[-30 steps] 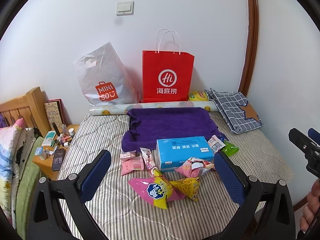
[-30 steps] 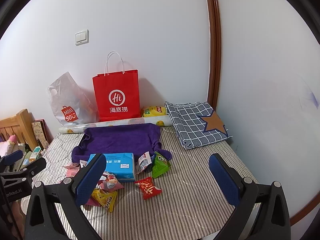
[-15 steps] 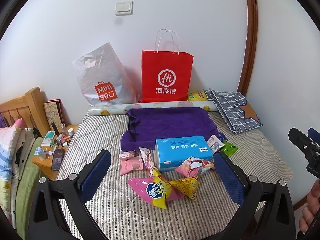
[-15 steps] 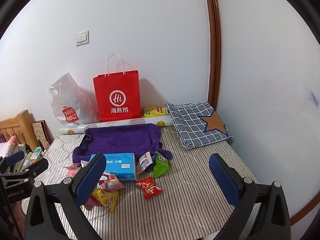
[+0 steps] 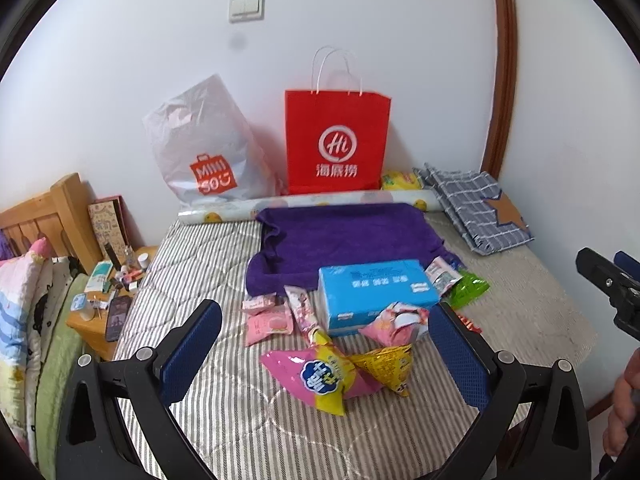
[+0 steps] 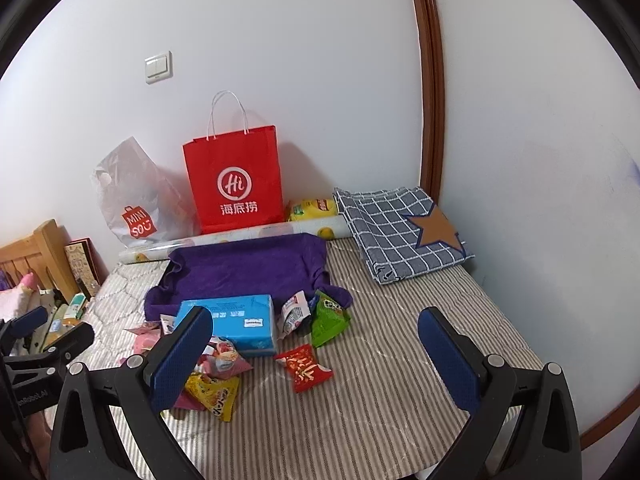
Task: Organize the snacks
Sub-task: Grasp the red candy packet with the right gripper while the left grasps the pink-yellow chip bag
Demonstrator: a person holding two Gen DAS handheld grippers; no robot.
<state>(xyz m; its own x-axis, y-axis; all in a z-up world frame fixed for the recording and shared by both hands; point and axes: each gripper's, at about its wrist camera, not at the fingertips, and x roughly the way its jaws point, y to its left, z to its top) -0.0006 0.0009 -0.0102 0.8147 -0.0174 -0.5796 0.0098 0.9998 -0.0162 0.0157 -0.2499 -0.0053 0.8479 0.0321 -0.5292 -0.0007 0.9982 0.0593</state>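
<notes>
We see the loose snack packets clustered around the light-blue rectangular tissue box on the striped bed. Our left gripper hovers spread wide above the pink-and-yellow foil bag just in front of that box; our right gripper hovers likewise, fingers apart, over the red square packet beside the box's right corner.

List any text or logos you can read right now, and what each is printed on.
"Hi" and "海底捞": red paper bag.
"MINI SO": white plastic bag.
Print on the blue tissue box, the snack packets and the book beside the headboard: too small or blurred to read.
Part of a word shows on the left gripper's body in the right wrist view: unreadable.
</notes>
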